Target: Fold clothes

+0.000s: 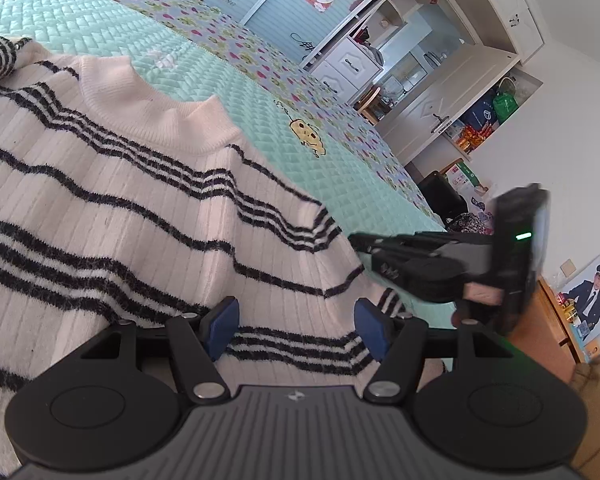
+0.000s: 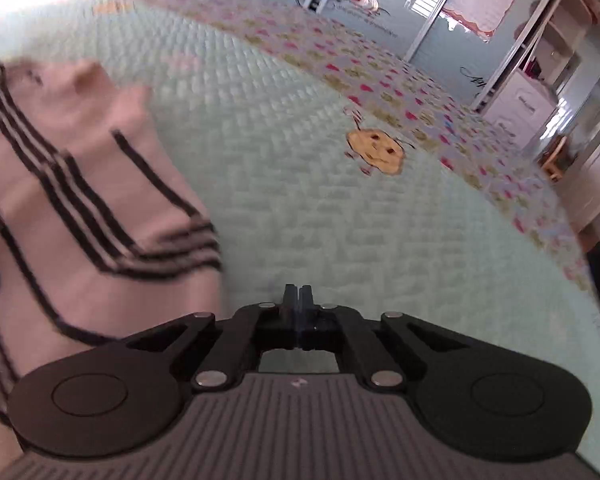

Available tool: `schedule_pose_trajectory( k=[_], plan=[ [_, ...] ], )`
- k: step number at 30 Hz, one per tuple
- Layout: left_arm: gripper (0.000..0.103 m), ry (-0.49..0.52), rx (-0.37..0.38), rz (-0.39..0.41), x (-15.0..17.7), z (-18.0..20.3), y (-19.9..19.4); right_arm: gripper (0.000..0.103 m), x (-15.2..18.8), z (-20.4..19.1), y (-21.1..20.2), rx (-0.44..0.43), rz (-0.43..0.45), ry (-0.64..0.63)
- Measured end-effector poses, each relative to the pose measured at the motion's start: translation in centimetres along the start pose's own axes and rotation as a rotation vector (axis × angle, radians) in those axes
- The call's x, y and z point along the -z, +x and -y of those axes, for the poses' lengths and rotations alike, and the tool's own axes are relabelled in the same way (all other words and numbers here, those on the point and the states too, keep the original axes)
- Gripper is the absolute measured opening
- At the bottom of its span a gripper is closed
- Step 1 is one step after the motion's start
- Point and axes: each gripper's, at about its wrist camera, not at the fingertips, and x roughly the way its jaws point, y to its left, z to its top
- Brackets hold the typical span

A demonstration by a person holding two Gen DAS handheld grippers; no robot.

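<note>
Right-wrist view blurred; sweater (image 2: 72,184) cut off left; right tool (image 2: 299,294) closed.

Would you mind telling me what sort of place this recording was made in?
Most likely a home bedroom. A striped sweater lies spread on a bed covered by a quilted mint bedspread, and a white built-in wardrobe with shelves and drawers stands along the far wall.

Both wrist views face downward; sharing sweater (image 1: 132,208), bedspread (image 2: 300,200).
</note>
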Motion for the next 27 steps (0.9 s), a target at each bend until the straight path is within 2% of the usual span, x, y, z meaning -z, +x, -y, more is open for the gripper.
schedule_pose_trajectory(
  k=[1, 2, 4, 5, 6, 7, 8, 9, 10, 12, 13, 14, 15, 16, 17, 19, 20, 22, 27],
  plan=[
    [0.067, 0.002, 0.000, 0.001, 0.0, 0.0, 0.0, 0.000, 0.3, 0.5, 0.4, -0.018, -0.002, 0.037],
    [0.067, 0.005, 0.001, 0.002, 0.0, 0.0, 0.0, 0.000, 0.6, 1.5, 0.2, -0.049, 0.019, 0.129],
    [0.067, 0.003, 0.003, 0.003, 0.0, -0.1, 0.1, 0.001, 1.2, 3.7, -0.5, -0.112, 0.066, 0.320],
    [0.067, 0.000, 0.004, 0.003, 0.0, -0.1, 0.1, 0.003, 1.9, 5.1, -1.2, -0.164, 0.108, 0.461],
    [0.067, -0.005, 0.005, 0.004, 0.0, -0.2, 0.0, 0.014, 2.4, 6.2, -1.8, -0.216, 0.132, 0.564],
    [0.067, -0.015, 0.006, 0.006, 0.0, -0.2, 0.0, 0.039, 2.8, 6.6, -1.7, -0.290, 0.120, 0.618],
    [0.067, -0.029, 0.008, 0.013, -0.1, -0.3, -0.2, 0.052, 3.2, 6.9, -1.6, -0.365, 0.106, 0.668],
    [0.066, -0.041, 0.009, 0.030, -0.1, -0.3, -0.5, 0.070, 3.6, 7.2, -1.4, -0.440, 0.091, 0.717],
    [0.066, -0.046, 0.005, 0.081, -0.3, -0.3, -1.3, 0.072, 3.9, 7.5, -1.3, -0.516, 0.075, 0.766],
    [0.066, -0.056, -0.003, 0.185, -0.6, -0.3, -2.9, 0.072, 3.4, 6.0, -0.9, -0.510, 0.025, 0.724],
    [0.067, -0.062, -0.007, 0.248, -0.6, -0.4, -3.9, 0.074, 3.2, 5.5, -0.8, -0.507, 0.026, 0.708],
    [0.070, -0.073, -0.011, 0.307, -0.7, -0.7, -4.7, 0.073, 3.0, 5.0, -0.8, -0.504, 0.029, 0.693],
    [0.079, -0.099, -0.017, 0.353, -0.7, -1.1, -5.3, 0.060, 2.8, 4.6, -0.8, -0.502, 0.032, 0.678],
    [0.083, -0.124, -0.029, 0.385, -0.7, -1.5, -5.7, 0.019, 2.6, 4.1, -0.7, -0.494, 0.022, 0.656],
    [0.085, -0.146, -0.061, 0.367, -0.9, -2.0, -5.4, 0.003, 2.4, 3.7, -0.7, -0.486, 0.011, 0.634],
    [0.085, -0.194, -0.115, 0.304, -1.2, -3.1, -4.5, 0.004, 2.0, 2.7, -1.3, -0.426, 0.012, 0.569],
    [0.082, -0.216, -0.134, 0.274, -1.3, -3.5, -4.0, 0.004, 1.5, 2.0, -1.6, -0.349, 0.011, 0.481],
    [0.078, -0.237, -0.143, 0.292, -1.4, -4.0, -4.4, 0.003, 0.9, 0.6, -2.1, -0.154, 0.006, 0.267],
    [0.078, -0.264, -0.162, 0.306, -1.4, -4.8, -4.7, 0.004, 1.4, 2.5, -1.3, -0.172, -0.008, 0.388]
  ],
)
